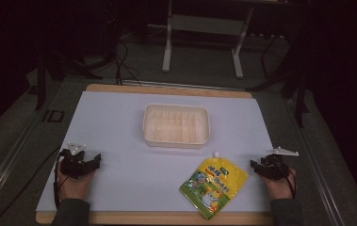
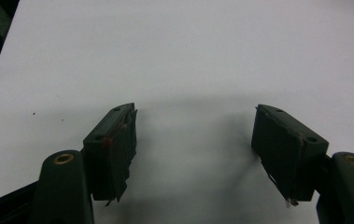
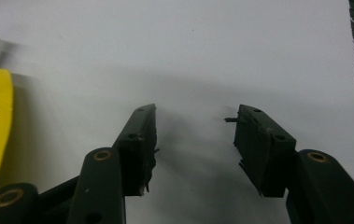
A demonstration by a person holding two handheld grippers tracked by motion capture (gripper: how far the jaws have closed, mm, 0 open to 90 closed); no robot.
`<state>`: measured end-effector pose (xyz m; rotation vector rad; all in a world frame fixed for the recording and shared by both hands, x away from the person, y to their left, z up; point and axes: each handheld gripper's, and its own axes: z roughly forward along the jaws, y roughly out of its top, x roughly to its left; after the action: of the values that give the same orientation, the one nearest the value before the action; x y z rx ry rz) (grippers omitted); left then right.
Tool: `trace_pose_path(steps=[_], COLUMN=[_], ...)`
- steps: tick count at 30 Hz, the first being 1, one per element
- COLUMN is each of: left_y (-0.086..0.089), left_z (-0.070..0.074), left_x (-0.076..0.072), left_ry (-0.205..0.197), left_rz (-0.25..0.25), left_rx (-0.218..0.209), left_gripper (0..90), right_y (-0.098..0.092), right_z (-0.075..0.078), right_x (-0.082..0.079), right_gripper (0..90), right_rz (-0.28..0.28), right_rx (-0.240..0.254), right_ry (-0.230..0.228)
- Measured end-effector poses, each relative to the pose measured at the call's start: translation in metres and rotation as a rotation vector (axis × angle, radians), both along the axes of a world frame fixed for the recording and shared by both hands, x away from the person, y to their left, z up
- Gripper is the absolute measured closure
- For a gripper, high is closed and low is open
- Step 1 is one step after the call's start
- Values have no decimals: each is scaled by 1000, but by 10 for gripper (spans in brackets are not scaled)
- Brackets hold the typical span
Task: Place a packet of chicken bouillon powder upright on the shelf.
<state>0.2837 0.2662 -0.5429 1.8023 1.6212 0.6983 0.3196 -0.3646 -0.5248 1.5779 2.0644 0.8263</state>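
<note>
The yellow pouch (image 1: 214, 187) lies just left of the right hand-held gripper (image 1: 257, 165), whose jaws are spread.

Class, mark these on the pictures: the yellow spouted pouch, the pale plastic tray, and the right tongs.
Yellow spouted pouch (image 1: 214, 187): high view, middle of its printed front.
Pale plastic tray (image 1: 176, 140): high view, near rim.
Right tongs (image 3: 195, 128): right gripper view, midway between the open fingertips.
</note>
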Motion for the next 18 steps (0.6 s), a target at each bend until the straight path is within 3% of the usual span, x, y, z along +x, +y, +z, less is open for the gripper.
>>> trace_pose_path(steps=[4,11,18], left_y=[1,-3,-3], left_z=[1,0,0], left_x=[-2,-3,-4], left_ry=[-14,-33,-34], left_rz=[-7,-17,-13], left_rx=[-3,23,27], left_gripper=[324,324,324], right_y=[-2,0,-8], right_z=[4,13,32], right_x=[-3,-8,-31], right_gripper=[472,440,382], right_rz=[24,42,101], right_rx=[32,42,110], right_ry=[2,-8,-32])
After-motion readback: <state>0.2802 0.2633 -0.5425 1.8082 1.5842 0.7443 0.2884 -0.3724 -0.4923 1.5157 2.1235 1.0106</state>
